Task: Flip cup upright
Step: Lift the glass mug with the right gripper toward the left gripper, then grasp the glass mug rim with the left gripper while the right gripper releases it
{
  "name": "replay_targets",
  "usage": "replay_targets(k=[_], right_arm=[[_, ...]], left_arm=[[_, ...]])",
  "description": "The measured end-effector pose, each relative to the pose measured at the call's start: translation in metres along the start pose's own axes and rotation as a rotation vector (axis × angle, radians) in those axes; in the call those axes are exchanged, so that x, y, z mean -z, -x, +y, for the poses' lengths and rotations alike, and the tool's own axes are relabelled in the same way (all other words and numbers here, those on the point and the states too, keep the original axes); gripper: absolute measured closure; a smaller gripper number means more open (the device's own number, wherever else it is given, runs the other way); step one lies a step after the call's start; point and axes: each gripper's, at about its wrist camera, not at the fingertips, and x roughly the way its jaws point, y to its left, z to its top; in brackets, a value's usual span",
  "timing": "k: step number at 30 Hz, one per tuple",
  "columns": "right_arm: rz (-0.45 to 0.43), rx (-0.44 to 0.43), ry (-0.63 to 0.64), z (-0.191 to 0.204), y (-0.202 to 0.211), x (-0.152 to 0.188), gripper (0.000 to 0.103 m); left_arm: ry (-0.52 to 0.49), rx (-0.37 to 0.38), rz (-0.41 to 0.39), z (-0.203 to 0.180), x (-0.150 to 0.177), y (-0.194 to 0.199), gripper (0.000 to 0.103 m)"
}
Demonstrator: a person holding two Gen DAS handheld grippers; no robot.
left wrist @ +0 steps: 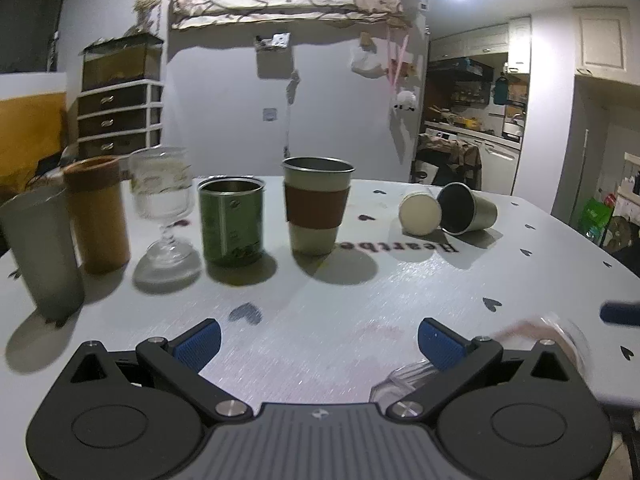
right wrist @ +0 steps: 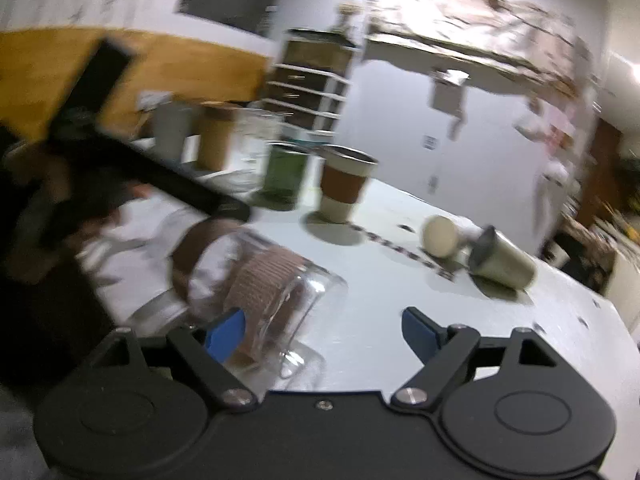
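Not yet flipped: glass cup [right wrist: 276, 300] on its side on the surface [right wrist: 380, 300], near left, just beside the right gripper [right wrist: 324, 332], jaws wide, left pad crossing its wall, nothing clamped. Left gripper [left wrist: 318, 346] jaws wide, empty. Farther right, cream cup [right wrist: 440, 236] and steel cup [right wrist: 504, 264] also toppled; upright row beyond.

Clear glossy glass cup [right wrist: 256, 292] with a ribbed brownish sleeve, at 7 o'clock in the right wrist view. Brushed, faintly shiny bench [left wrist: 360, 292]. Dull metal steel cup [left wrist: 468, 210] at 2 o'clock in the left view, beside a matt cream paper cup [left wrist: 420, 209]. Ridged blue pads [left wrist: 199, 344] on matt black plastic gripper arms.
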Motion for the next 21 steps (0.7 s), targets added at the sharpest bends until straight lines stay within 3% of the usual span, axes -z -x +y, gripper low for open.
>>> replay_targets(k=[10,16,19,21], right_arm=[[-0.003,0.097,-0.199,-0.024,-0.047,-0.006,0.019],[-0.002,0.087,-0.273,-0.024,-0.058,-0.002,0.021],[0.001,0.078,-0.309,-0.025,-0.059,0.002,0.021],[0.003,0.072,-0.329,-0.026,-0.061,0.004,0.021]], left_arm=[[0.008,0.051,0.024,0.003,0.011,0.022,0.000],[0.023,0.126,0.025,0.003,-0.015,0.030,0.000],[0.082,0.207,0.094,0.003,-0.034,0.012,0.000],[0.141,0.263,0.188,0.001,-0.046,-0.010,0.001]])
